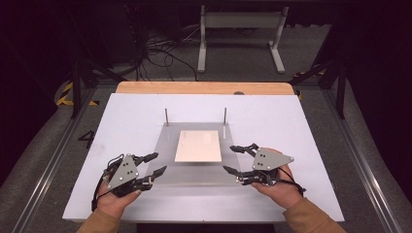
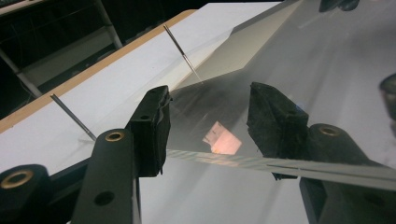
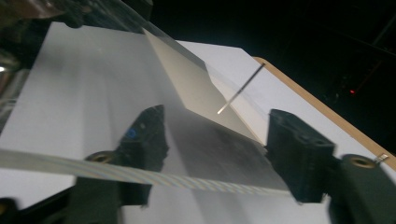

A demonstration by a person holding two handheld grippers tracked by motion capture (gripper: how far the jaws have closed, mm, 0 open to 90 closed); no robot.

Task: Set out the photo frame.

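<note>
Left gripper (image 1: pixel 154 165) jaws open | right gripper (image 1: pixel 236 159) jaws open | clear rectangular acrylic sheet (image 1: pixel 194 167) flat between them, long axis front-to-back | pale card (image 1: pixel 198 145) | two upright metal pins (image 1: pixel 166 117)

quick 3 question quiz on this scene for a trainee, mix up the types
1. True or false: the pale card lies between the two hand-held grippers, on or under the clear sheet.
2. How many thin metal pins stand at the far edge of the clear sheet? A) one B) two C) four
3. Fill in: the jaws of the left hand-held gripper and the right hand-held gripper are both ____.

Key
1. True. The left one is at the sheet's left edge, the right one at its right edge.
2. B: a left pin and a right pin.
3. Open. Each gripper view shows the sheet's edge crossing the gap between spread jaws.
</note>
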